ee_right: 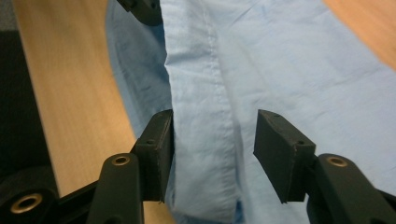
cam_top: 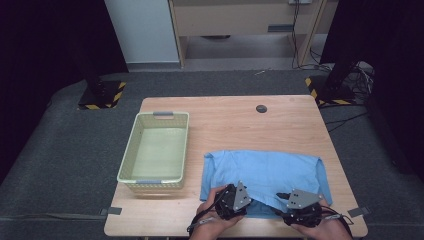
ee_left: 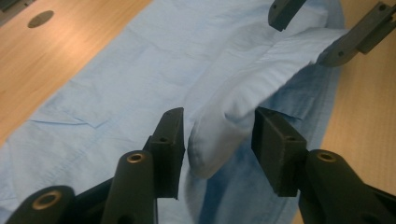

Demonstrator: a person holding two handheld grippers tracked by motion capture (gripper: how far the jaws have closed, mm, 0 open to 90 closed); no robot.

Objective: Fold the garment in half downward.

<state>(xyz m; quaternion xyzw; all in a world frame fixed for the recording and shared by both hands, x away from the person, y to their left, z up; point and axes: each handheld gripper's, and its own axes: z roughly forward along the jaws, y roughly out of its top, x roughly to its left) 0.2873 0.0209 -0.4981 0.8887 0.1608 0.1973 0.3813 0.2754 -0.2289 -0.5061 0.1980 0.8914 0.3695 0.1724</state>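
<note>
A light blue shirt (cam_top: 260, 167) lies spread flat on the front right part of the wooden table (cam_top: 225, 115). Both hand-held grippers sit at its near edge. My left gripper (cam_top: 249, 198) is open, and a raised fold of the shirt (ee_left: 224, 116) stands between its jaws (ee_left: 219, 135) without being pinched. My right gripper (cam_top: 281, 197) is open too, its jaws (ee_right: 215, 140) on either side of the stitched hem band (ee_right: 201, 121). Each gripper's view also shows the other gripper's jaw tips farther along the same fold.
A pale green plastic basket (cam_top: 129, 150) stands empty on the table's left side. A small dark round disc (cam_top: 261, 108) is set in the tabletop at the back. Bare wood (ee_right: 74, 107) lies in front of the hem. Black stands (cam_top: 102, 92) flank the table on the floor.
</note>
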